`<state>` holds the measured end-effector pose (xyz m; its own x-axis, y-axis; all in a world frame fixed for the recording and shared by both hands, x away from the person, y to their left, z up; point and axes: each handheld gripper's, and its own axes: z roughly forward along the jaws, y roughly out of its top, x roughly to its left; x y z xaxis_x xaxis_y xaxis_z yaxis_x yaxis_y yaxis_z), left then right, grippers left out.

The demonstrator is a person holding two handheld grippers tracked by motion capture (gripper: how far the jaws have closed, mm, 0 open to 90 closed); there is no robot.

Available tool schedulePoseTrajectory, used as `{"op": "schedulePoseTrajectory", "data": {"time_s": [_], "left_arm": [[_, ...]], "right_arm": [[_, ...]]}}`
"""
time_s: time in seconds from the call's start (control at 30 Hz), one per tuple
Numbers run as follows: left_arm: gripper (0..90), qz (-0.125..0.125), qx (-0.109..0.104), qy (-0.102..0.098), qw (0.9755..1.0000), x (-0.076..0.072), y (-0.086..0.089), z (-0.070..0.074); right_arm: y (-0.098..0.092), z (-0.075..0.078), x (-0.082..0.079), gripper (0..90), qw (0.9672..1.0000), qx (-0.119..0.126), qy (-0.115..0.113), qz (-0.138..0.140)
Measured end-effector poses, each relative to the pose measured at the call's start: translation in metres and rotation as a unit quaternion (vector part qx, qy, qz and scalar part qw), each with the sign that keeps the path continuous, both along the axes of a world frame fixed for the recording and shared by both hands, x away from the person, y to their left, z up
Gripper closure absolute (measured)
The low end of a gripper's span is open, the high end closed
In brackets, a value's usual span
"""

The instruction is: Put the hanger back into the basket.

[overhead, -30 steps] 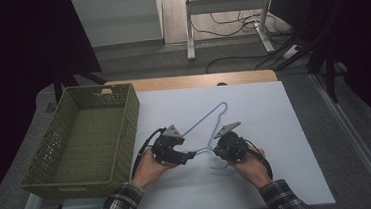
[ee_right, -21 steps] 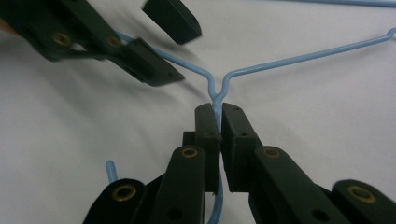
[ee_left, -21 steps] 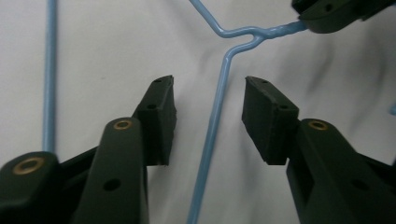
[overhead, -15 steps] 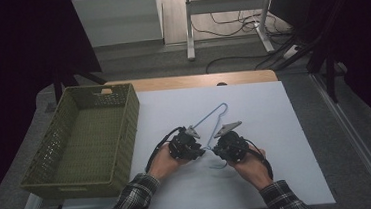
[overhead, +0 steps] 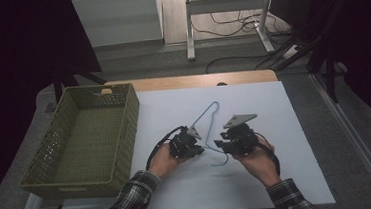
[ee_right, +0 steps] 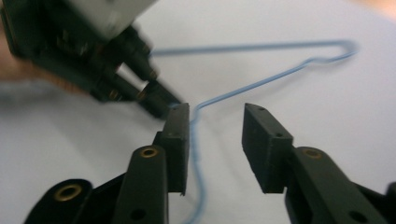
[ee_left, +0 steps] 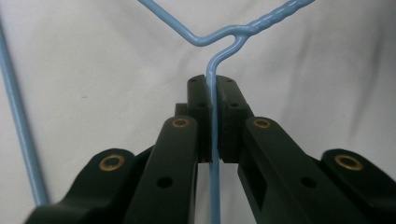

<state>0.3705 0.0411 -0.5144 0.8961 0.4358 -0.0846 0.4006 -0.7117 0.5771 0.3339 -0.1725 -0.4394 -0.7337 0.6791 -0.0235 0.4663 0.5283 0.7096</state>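
Left gripper (ee_left: 213, 100) was clamped on blue wire hanger (ee_left: 215, 46) near its hook. Right gripper (ee_right: 215, 122) sat wide open w/ hanger wire between jaws, nothing held.

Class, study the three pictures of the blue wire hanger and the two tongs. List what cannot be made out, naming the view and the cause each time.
1. High view: whether either tongs grip the hanger; too small, and the hands cover it.
2. Left gripper view: the wire below the left tongs; cut off by the bottom edge.
3. Right gripper view: the hanger's far corner; blurred. The left tongs hide part of the wire.
4. High view: the basket floor nearest the person; its near wall hides it.
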Motion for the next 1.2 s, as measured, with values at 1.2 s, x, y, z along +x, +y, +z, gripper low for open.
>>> {"op": "schedulePoseTrajectory", "data": {"time_s": [1.2], "left_arm": [[84.9, 0.026, -0.136, 0.013, 0.9903, -0.036, 0.022, 0.058]], "right_arm": [[0.02, 0.017, -0.022, 85.0, 0.9925, 0.093, -0.059, 0.053]]}}
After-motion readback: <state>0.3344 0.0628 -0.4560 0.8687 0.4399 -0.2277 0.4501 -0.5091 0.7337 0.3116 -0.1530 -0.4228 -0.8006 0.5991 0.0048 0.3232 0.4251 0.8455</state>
